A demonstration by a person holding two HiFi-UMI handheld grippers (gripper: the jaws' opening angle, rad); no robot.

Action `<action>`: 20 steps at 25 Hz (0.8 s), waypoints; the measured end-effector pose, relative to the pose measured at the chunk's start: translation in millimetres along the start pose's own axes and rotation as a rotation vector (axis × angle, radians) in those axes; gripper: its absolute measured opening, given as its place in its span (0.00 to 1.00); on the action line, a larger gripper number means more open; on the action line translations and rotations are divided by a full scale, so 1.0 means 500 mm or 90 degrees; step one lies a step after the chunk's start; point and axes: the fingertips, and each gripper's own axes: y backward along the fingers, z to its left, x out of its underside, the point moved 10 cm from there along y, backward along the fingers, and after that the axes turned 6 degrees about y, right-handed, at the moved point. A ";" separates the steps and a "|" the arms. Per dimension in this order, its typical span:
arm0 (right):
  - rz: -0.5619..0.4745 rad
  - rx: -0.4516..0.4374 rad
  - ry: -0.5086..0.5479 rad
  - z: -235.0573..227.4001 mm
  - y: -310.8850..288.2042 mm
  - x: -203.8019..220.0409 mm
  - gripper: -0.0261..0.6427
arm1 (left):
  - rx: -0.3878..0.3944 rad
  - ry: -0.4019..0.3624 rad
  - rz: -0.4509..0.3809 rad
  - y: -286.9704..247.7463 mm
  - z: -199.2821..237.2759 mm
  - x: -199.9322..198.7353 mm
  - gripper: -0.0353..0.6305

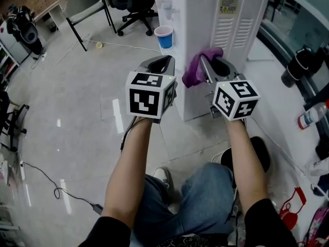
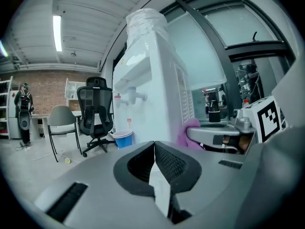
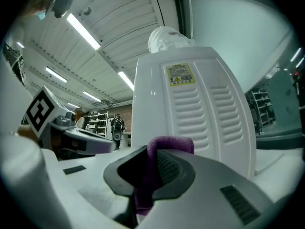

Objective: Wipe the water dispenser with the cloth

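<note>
The white water dispenser [image 1: 198, 19] stands in front of the person, its vented panel with a yellow label turned towards them. The right gripper [image 1: 213, 66] is raised at that panel's lower left corner. Its jaws are clamped on the purple cloth [image 1: 198, 66], and a fold of the cloth bunches out above the jaw tips. The cloth lies against the dispenser's corner edge, though I cannot tell how firmly it presses there. The left gripper [image 1: 160, 62] hangs just beside the dispenser, on the side away from the vents. Its jaws are closed tip to tip with nothing between them. A blue cup [image 1: 164, 36] sits low at the dispenser's tap side. Beyond the dispenser, past the cup, stand a black office chair [image 2: 95, 111] and a grey chair [image 2: 62, 118].
</note>
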 end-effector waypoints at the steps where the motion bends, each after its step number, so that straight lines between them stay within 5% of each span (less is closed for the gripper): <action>1: 0.005 0.003 -0.006 0.001 0.001 0.019 0.09 | 0.000 0.000 0.002 -0.001 0.000 0.003 0.09; 20: 0.194 0.057 -0.127 0.025 0.008 0.348 0.09 | 0.011 -0.022 0.010 -0.014 -0.006 0.023 0.09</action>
